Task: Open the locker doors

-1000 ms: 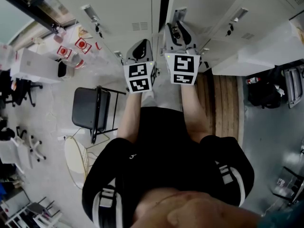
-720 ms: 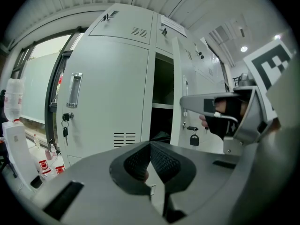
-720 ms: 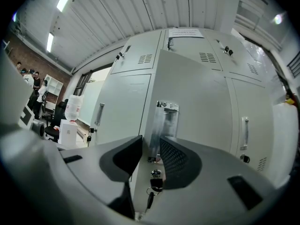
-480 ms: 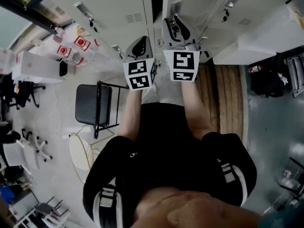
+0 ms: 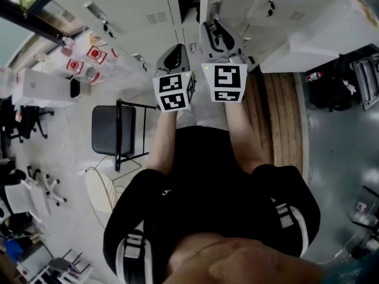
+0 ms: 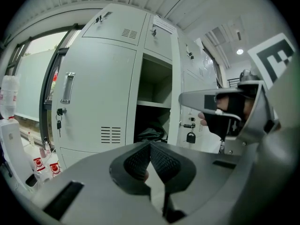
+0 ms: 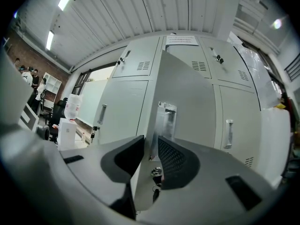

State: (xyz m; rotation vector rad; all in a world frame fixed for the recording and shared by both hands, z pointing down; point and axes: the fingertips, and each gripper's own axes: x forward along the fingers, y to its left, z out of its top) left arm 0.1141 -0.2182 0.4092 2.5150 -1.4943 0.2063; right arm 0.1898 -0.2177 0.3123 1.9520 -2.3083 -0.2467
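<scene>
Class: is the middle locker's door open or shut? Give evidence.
Open. The locker door stands swung outward, and its compartment is exposed, showing a shelf and a dark bag.

black chair [image 5: 111,136] | white box [image 5: 40,90] far left | possibly dark bag [image 5: 328,96] right

Lockers [image 5: 130,22] stand in a row ahead of the person [image 5: 207,188]. One door [image 7: 187,111] stands ajar, edge toward the person. Left of it is an open compartment [image 6: 154,83]; a bag [image 6: 151,134] lies inside, under a shelf [image 6: 152,104]. Chair [image 5: 112,132] on the person's left. On the right, boards [image 5: 278,111] on the floor before the lockers.
</scene>
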